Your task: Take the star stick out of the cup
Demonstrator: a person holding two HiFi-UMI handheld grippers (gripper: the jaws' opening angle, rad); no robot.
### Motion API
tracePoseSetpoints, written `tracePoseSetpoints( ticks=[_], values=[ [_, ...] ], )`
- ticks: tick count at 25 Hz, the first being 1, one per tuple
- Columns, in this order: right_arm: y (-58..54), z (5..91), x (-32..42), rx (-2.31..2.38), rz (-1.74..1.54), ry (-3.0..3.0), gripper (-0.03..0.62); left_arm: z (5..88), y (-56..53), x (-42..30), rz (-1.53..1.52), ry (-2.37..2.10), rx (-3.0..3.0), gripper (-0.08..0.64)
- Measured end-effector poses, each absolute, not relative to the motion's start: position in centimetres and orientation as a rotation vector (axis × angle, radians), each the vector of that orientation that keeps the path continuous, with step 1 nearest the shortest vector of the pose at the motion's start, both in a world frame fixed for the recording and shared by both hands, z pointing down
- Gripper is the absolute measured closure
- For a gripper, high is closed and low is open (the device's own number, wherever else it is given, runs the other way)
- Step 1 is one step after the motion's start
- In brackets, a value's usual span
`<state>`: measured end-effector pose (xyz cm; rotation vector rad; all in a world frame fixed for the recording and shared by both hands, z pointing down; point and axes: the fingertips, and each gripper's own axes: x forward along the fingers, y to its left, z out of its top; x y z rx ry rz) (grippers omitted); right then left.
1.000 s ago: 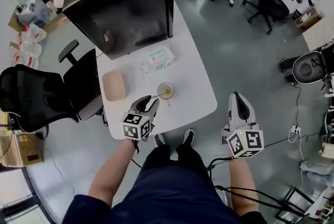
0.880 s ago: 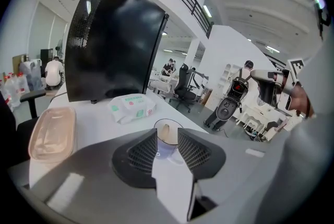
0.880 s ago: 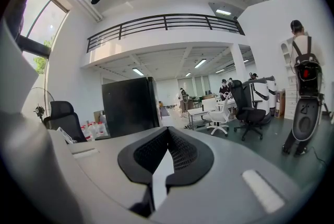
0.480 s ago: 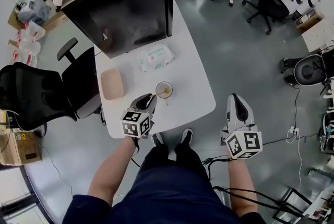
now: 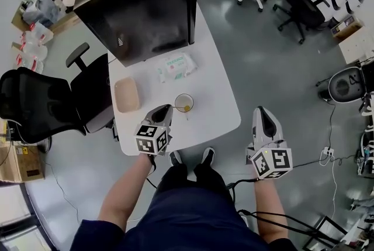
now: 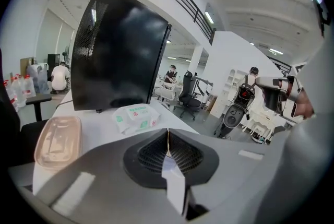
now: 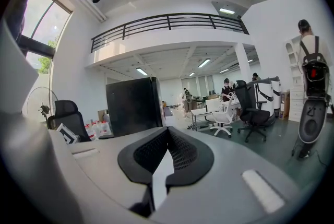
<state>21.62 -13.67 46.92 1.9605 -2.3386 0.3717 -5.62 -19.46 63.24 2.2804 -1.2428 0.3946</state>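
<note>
A clear cup (image 5: 184,103) stands on the white table (image 5: 216,92) near its front edge. The yellow star end of the star stick (image 5: 186,107) lies inside it. My left gripper (image 5: 166,108) is just left of the cup, its tips at the rim. In the left gripper view the jaws (image 6: 168,131) are shut, with the thin stick (image 6: 168,143) pinched in the seam between them. The cup itself is hidden in that view. My right gripper (image 5: 262,118) hangs off the table to the right, above the floor. It is shut (image 7: 168,130) with nothing in it.
A big black box (image 5: 140,4) fills the table's far end. A pack of wipes (image 5: 175,66) (image 6: 136,116) and a beige tray (image 5: 127,95) (image 6: 58,139) lie between it and the cup. A black office chair (image 5: 41,109) stands left of the table.
The left gripper's jaws have closed at the cup's rim, onto the stick. The right gripper has barely moved.
</note>
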Motion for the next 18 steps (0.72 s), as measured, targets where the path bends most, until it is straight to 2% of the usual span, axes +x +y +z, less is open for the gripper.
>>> tracePoseSetpoints(
  ticks=[18],
  values=[
    [-15.8,44.8,18.3,1.853,0.289,-2.453,0.586,53.0,-20.3,-9.2,0.189,-1.406,2.411,0.552]
  ],
)
